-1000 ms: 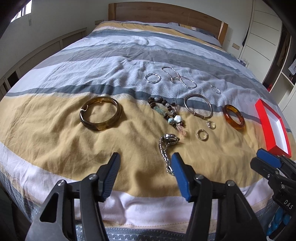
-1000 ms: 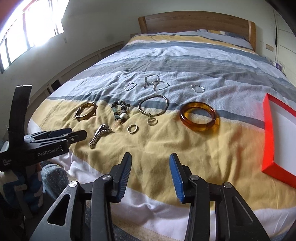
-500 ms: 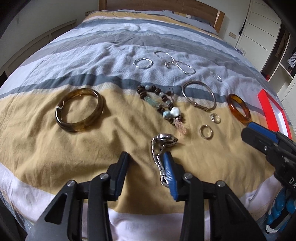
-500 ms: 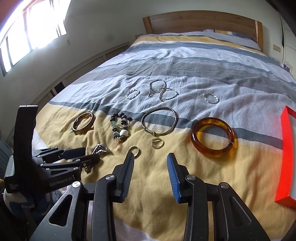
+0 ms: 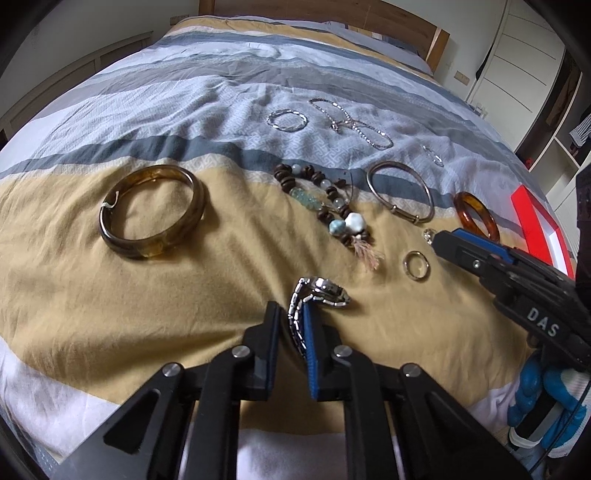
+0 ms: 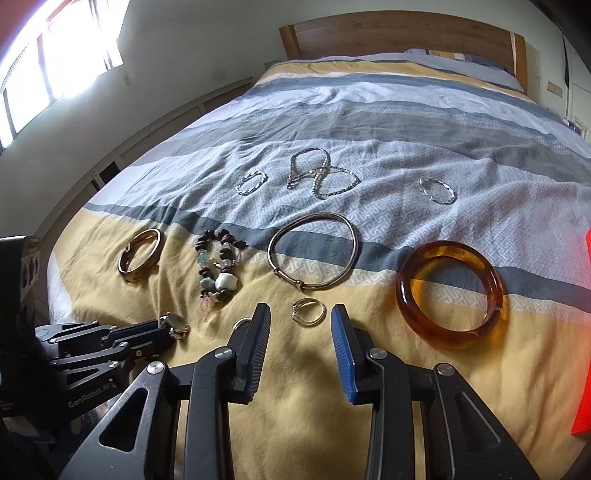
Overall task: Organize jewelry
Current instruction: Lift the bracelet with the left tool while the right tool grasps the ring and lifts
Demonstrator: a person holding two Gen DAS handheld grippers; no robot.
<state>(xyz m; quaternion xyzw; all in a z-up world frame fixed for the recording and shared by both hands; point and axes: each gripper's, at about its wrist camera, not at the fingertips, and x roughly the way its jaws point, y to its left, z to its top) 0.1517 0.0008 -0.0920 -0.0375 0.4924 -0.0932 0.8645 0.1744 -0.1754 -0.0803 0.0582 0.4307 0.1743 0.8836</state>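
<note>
Jewelry lies on a striped bedspread. My left gripper (image 5: 290, 320) has closed on the band of a silver metal watch (image 5: 321, 291); it also shows in the right wrist view (image 6: 176, 325). My right gripper (image 6: 300, 325) is open, low over the bed, with a small silver ring (image 6: 308, 312) just ahead between its tips. A plain ring (image 5: 416, 265) lies to its left. An amber bangle (image 6: 450, 293), a thin metal bangle (image 6: 313, 254), a beaded bracelet (image 5: 325, 199) and an olive bangle (image 5: 152, 216) lie nearby.
A red box (image 5: 535, 221) with a white inside sits at the bed's right edge. Silver chains (image 6: 320, 177) and two twisted silver hoops (image 6: 251, 182) (image 6: 437, 190) lie farther up. The wooden headboard (image 6: 399, 33) is at the back.
My left gripper moved forward and closed its fingers onto the watch band. My right gripper moved forward and down to the small silver ring, staying open.
</note>
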